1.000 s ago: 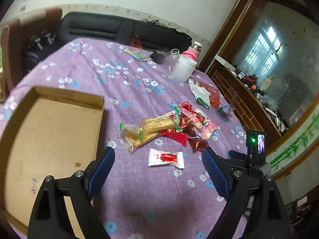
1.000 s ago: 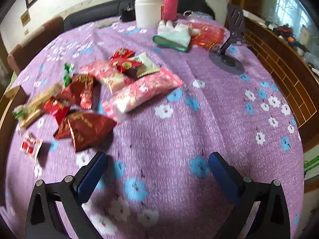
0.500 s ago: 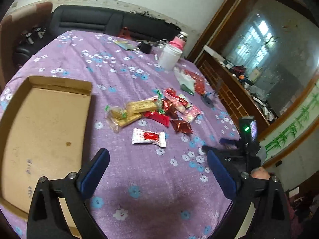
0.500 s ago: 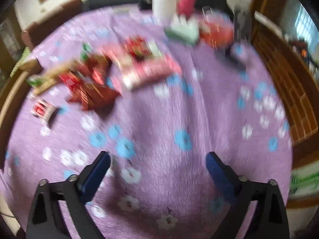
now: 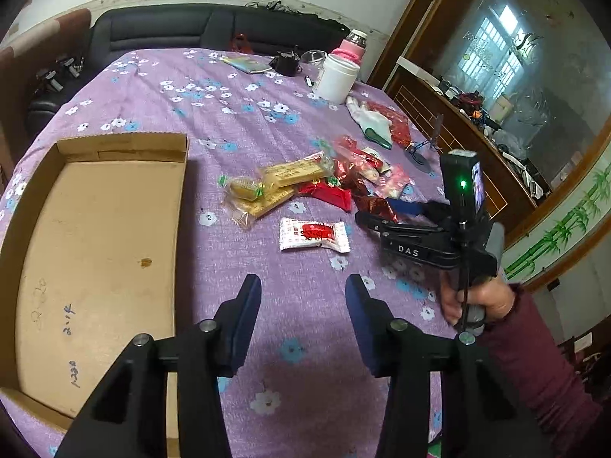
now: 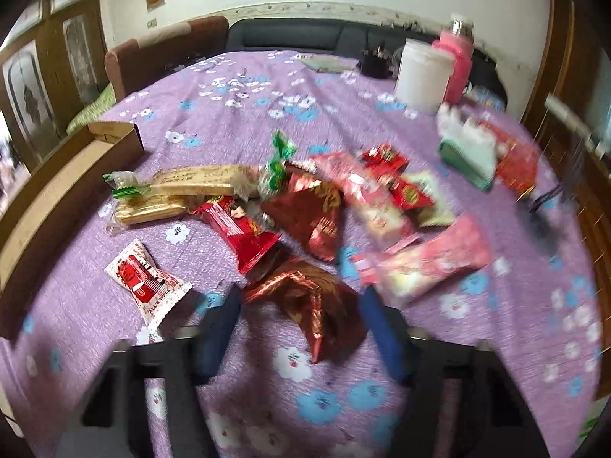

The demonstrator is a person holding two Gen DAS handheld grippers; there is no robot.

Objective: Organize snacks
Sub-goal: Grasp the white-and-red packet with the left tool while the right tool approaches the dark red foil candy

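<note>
Your right hand-held gripper (image 6: 299, 318) has just been closing, and its jaws now straddle the dark red foil snack packet (image 6: 305, 305) at the near edge of the pile — whether the pads press it yet, blur hides. Pinch only that packet, then carry it to the cardboard box (image 5: 95, 252). Your left hand-held gripper (image 5: 303, 318), also narrowing, is empty over the purple worktop (image 5: 229, 114).

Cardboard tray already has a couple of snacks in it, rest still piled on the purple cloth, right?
Not quite. In the left wrist view the cardboard tray holds no snacks at all; only a stain and pen marks show on its floor. The snacks are indeed still piled on the purple cloth.
</note>
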